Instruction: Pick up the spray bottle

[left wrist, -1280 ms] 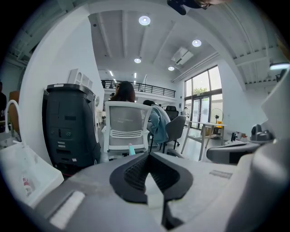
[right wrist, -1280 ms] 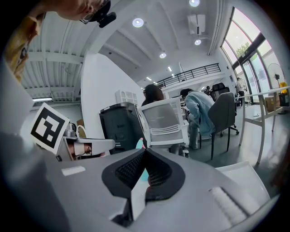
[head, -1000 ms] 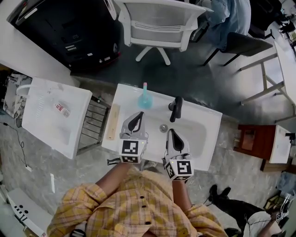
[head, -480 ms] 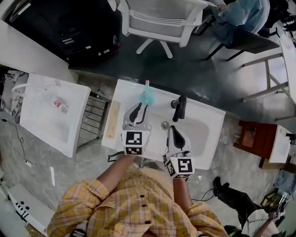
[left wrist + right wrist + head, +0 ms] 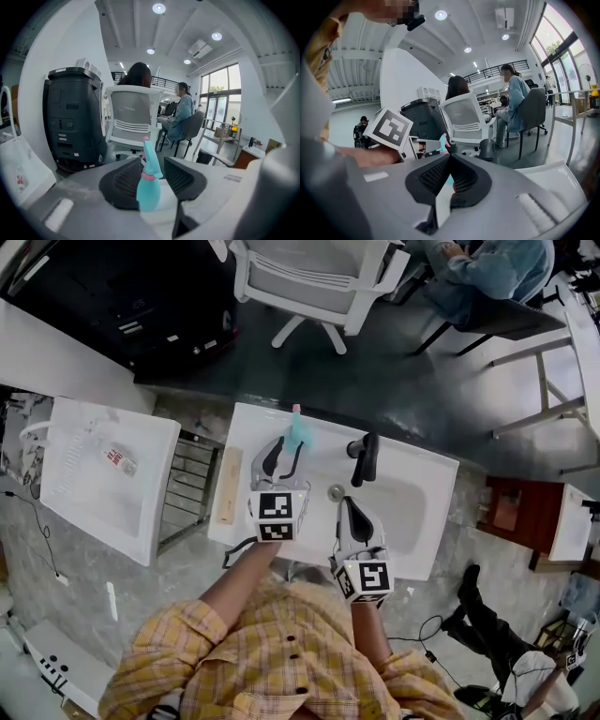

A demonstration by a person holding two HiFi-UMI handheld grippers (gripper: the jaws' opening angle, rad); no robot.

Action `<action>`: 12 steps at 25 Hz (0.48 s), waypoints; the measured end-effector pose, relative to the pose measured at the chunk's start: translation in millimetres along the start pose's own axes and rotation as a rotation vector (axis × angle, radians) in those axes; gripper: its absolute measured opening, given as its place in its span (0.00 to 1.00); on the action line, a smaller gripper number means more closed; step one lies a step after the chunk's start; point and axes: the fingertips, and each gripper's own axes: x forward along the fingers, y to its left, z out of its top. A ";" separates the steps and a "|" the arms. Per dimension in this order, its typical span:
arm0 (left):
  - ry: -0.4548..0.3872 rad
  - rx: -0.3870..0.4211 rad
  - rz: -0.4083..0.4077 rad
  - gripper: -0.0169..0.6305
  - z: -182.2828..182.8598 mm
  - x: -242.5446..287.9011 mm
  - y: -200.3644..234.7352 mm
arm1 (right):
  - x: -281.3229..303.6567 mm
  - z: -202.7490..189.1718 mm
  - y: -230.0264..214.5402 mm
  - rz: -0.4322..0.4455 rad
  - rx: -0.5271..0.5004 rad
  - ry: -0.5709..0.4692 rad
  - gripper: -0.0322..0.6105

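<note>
At the back rim of the white sink (image 5: 246,432), an upright teal bottle (image 5: 149,192) with a pink collar and a pink nozzle tip, left of the black faucet (image 5: 363,457) and well apart from it. Around the bottle, the left gripper (image 5: 284,454): opening at this moment, with the black pads (image 5: 123,183) wide apart, one at each side of the bottle, and pressing on nothing (released, not grasping). In the left gripper view, the bottle right in the gap between the pads; touching one of them or not, hard to tell. Nearer to the person, over the front part of the sink, the right gripper (image 5: 450,159): clenched, tips together, with nothing between. Just ahead of its tips in the head view, the round drain (image 5: 335,491). Along the sink's left edge, a pale wooden strip (image 5: 228,486); further left, a white tub (image 5: 103,474). Behind the sink, on the dark floor, a white chair (image 5: 309,277) and a black machine (image 5: 112,306); at the top right, a seated person (image 5: 487,268) in blue.
</note>
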 end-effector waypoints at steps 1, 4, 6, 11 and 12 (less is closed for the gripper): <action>0.001 -0.002 0.000 0.25 0.1 2.9 0.3 | 0.4 -1.1 -0.8 -0.004 0.001 0.000 0.05; 0.022 -0.006 0.007 0.26 -4.6 10.7 4.5 | 1.3 -4.5 -0.4 -0.014 0.004 0.003 0.05; 0.037 -0.005 0.010 0.26 -7.8 14.7 7.2 | 1.3 -6.1 0.8 -0.019 0.006 0.006 0.05; 0.062 0.008 -0.014 0.26 -7.2 25.2 0.0 | -1.0 -8.8 -0.4 -0.036 0.009 0.013 0.05; 0.067 0.009 -0.016 0.26 -7.0 27.4 -1.6 | -1.6 -8.7 -0.7 -0.038 0.009 0.013 0.05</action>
